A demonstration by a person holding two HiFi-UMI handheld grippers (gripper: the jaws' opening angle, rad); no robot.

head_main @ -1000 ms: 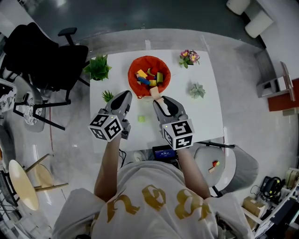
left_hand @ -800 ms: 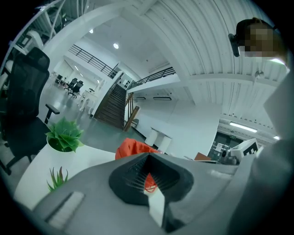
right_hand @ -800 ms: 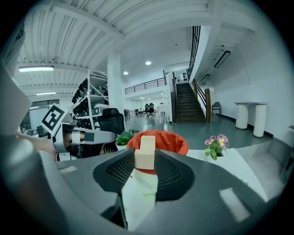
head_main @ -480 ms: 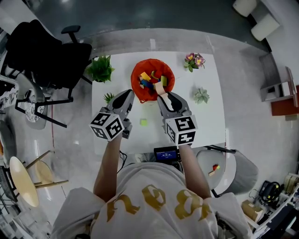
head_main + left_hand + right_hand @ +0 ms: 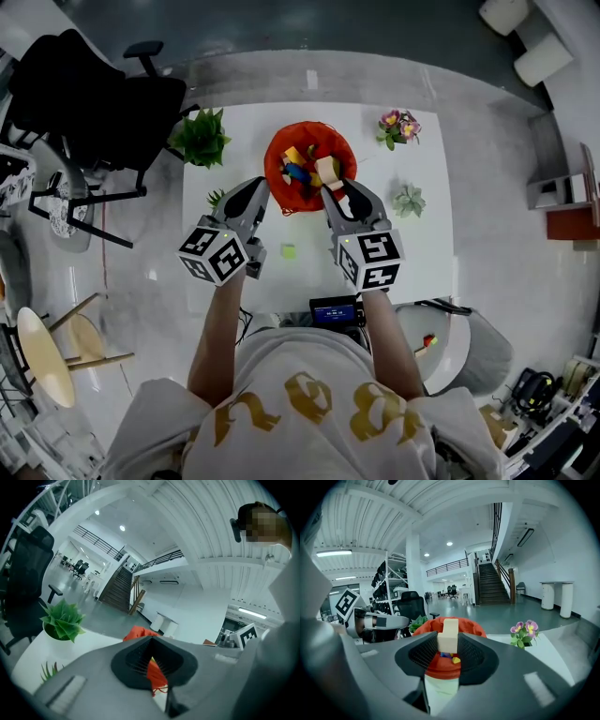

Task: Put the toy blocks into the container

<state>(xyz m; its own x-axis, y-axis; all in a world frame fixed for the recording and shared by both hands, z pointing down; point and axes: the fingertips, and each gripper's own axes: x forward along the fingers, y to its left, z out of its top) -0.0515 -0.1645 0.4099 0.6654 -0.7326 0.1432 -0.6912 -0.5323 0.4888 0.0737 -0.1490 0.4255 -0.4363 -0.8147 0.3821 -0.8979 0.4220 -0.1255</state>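
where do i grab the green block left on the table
Pinch the green block across two opposite sides, coming straight down from above. It looks small and squarish, lying low and alone on the table, so its sides are open.

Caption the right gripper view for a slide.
Right gripper clamps a beige block before the red container; flowers at right.

Hand-held gripper [image 5: 152,658] jaws seemingly together, red container [image 5: 139,632] beyond, green plant [image 5: 63,620] left.
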